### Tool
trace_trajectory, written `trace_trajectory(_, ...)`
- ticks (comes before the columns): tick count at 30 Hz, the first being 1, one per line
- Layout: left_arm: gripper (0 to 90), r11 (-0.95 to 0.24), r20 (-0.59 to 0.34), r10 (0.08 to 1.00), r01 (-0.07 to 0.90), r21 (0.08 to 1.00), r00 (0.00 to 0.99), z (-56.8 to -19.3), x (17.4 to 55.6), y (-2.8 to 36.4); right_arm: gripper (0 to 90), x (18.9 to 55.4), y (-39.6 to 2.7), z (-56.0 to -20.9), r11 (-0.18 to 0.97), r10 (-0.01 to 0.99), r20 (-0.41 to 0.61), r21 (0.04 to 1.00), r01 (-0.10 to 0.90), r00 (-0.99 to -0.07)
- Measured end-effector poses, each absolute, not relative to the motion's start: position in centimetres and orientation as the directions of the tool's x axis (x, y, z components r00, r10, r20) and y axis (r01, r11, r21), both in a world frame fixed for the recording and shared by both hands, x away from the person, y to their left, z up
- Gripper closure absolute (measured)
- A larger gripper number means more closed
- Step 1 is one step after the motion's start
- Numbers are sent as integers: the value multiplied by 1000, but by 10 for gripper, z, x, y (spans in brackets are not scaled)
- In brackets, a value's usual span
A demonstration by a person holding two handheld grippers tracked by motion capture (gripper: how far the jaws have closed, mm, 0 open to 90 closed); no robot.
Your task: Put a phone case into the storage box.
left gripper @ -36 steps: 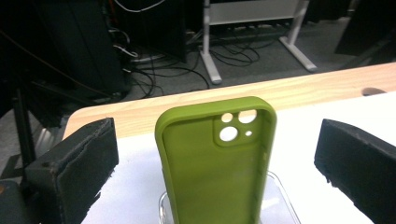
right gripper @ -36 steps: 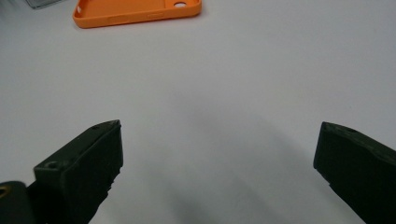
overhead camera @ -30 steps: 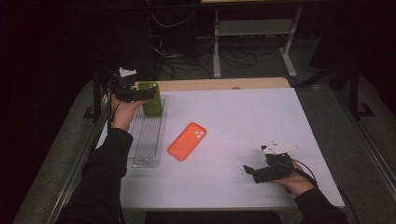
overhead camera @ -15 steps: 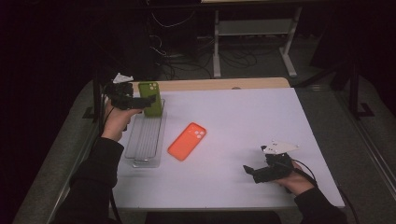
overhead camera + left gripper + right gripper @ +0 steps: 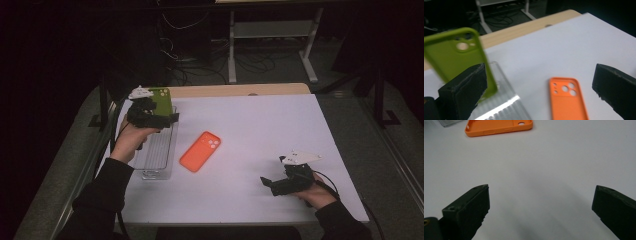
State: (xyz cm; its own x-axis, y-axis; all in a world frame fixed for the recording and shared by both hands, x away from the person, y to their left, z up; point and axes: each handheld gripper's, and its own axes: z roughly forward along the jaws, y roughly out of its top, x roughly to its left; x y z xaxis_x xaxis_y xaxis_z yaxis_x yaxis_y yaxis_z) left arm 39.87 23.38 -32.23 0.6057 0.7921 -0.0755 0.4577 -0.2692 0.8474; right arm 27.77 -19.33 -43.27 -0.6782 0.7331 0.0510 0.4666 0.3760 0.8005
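A green phone case [image 5: 161, 96] stands upright at the far end of a clear ribbed tray [image 5: 156, 150]. My left gripper [image 5: 162, 117] hovers over that tray, just in front of the case, jaws wide open and holding nothing. In the left gripper view the green phone case [image 5: 454, 57] rises behind the left jaw, which hides its lower edge. An orange phone case [image 5: 200, 151] lies flat, back up, on the white table beside the tray. My right gripper [image 5: 270, 182] rests open near the front right, pointing toward the orange phone case [image 5: 499, 126].
The white table top [image 5: 280, 130] has a wooden strip [image 5: 235, 90] along its far edge. Beyond it are dark floor, cables and a desk frame [image 5: 270, 30]. A corner of the clear tray [image 5: 449, 122] shows at the top left of the right gripper view.
My left gripper has drawn back from the green case toward the person and now sits over the tray. The green case stays upright. The right gripper has not moved.
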Motion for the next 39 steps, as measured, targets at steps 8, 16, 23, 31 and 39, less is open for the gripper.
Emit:
trace_trajectory(8,0,-307,-100,746,474,825,658,-339,381,209,5,276,-193,-432,376,726,59,800,468,-685)
trace_trajectory(16,5,-344,-109,705,472,811,701,-354,373,188,5,273,-191,-432,381,716,59,801,461,-695)
trace_trajectory(23,116,-390,-84,681,457,799,728,-367,370,170,6,273,-193,-432,386,719,48,802,455,-693)
trace_trajectory(31,364,-448,-61,671,470,760,739,-379,366,156,6,273,-194,-432,389,717,45,803,452,-696)
trace_trajectory(39,667,-454,-54,710,515,727,702,-388,366,151,6,272,-192,-432,389,713,52,800,456,-700)
